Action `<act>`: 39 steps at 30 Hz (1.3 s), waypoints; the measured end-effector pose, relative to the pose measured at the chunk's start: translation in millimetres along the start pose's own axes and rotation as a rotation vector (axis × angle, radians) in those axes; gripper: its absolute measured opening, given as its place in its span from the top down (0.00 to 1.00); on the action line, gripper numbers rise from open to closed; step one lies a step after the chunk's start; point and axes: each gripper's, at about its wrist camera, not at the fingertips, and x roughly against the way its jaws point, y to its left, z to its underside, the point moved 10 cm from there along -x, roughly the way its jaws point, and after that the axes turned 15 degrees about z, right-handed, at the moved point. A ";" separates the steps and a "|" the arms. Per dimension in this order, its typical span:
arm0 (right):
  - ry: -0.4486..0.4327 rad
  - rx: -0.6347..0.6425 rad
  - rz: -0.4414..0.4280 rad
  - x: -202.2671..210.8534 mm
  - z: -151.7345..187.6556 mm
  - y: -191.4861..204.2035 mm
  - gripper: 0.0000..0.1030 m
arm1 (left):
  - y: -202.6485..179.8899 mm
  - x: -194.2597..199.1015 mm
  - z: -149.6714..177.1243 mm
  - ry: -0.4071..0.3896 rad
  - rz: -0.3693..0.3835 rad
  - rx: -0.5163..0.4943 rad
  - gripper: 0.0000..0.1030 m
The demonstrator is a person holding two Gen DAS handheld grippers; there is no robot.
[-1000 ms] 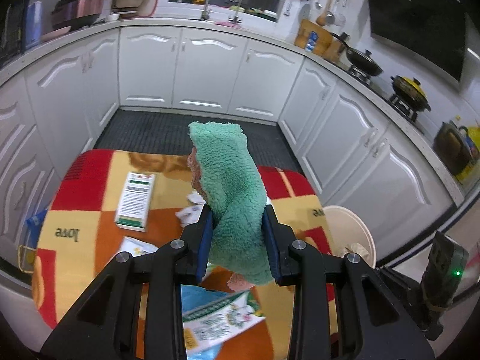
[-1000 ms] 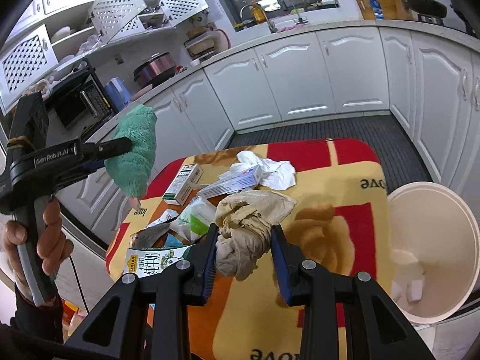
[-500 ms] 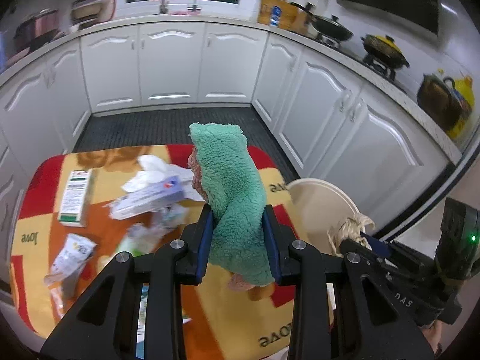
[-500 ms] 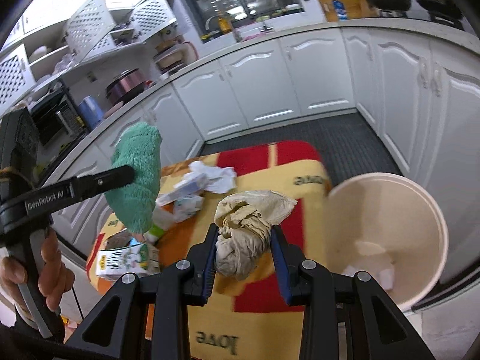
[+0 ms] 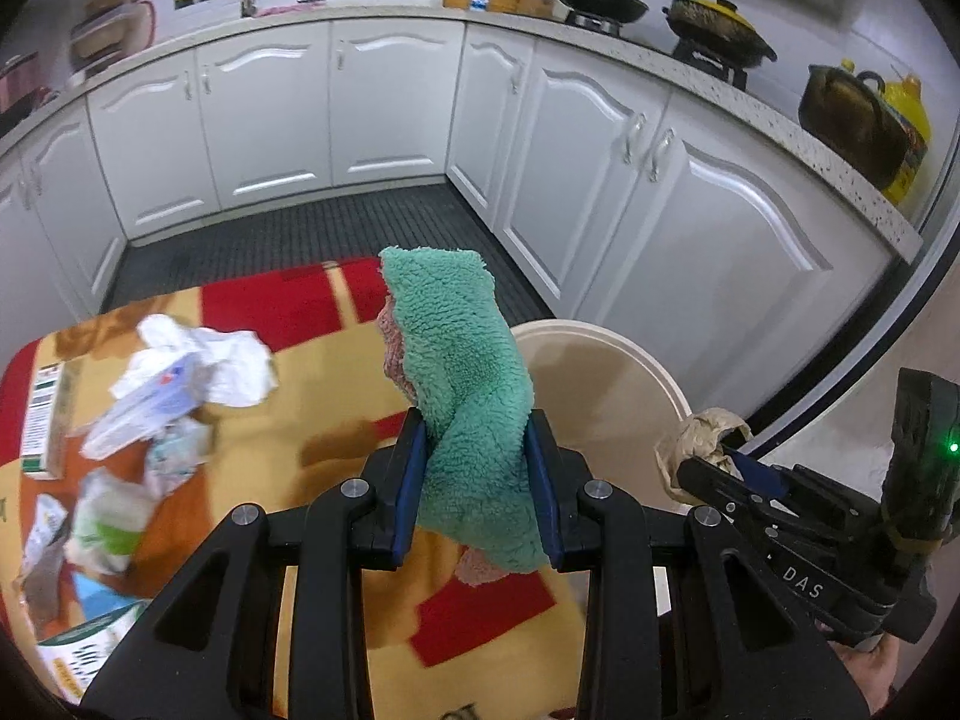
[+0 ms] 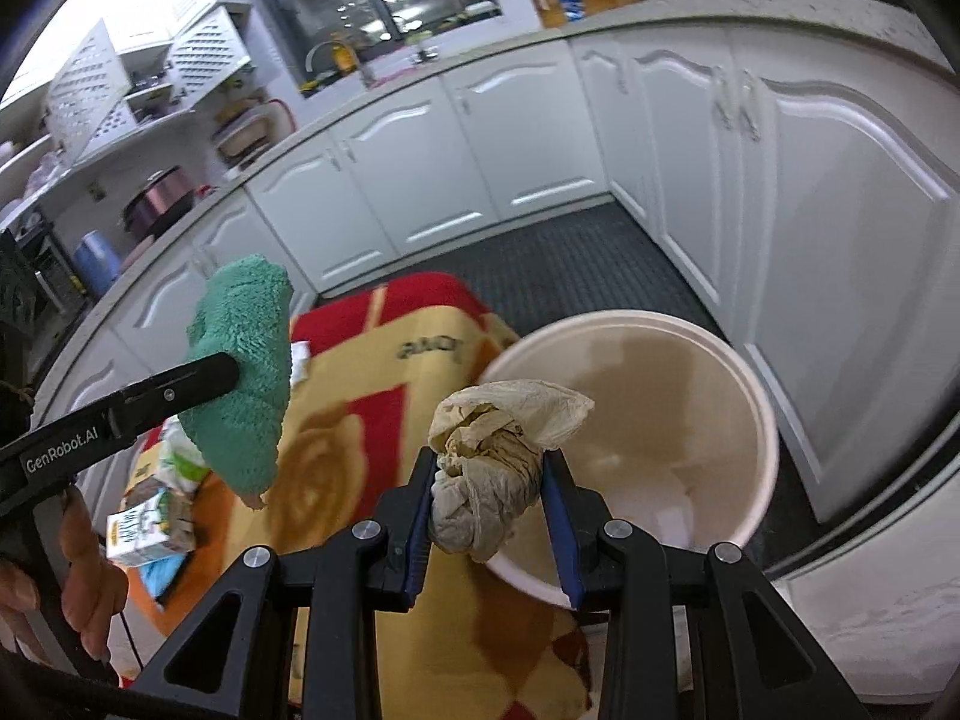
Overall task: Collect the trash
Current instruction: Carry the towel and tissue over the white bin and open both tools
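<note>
A: Progress looks partial. The right gripper (image 6: 489, 507) is clamped on a crumpled beige plastic bag (image 6: 498, 468) and holds it over the near rim of the cream trash bin (image 6: 756, 480), which stands beside the table (image 5: 336, 420).

B: And the left gripper (image 5: 477, 480)?

A: Its jaws pinch a green fleece cloth (image 5: 462, 396) above the table's edge, near the bin but not over it.

B: What is already in the bin?

A: Some white scraps (image 6: 660, 510) on the bottom; otherwise it looks nearly empty.

B: So what remains?

A: Plenty, by the look of it. On the patterned tablecloth lie crumpled white tissue (image 5: 210, 354), a flat white packet (image 5: 144, 414), a small box (image 5: 45, 414) at the left edge, a drink carton (image 6: 147, 525) and several wrappers (image 5: 102, 516). The bag seems next to go in.
</note>
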 end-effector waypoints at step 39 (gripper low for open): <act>0.081 -0.084 0.061 -33.9 13.4 -31.4 0.44 | -12.7 -44.9 8.8 0.018 0.029 -0.009 0.49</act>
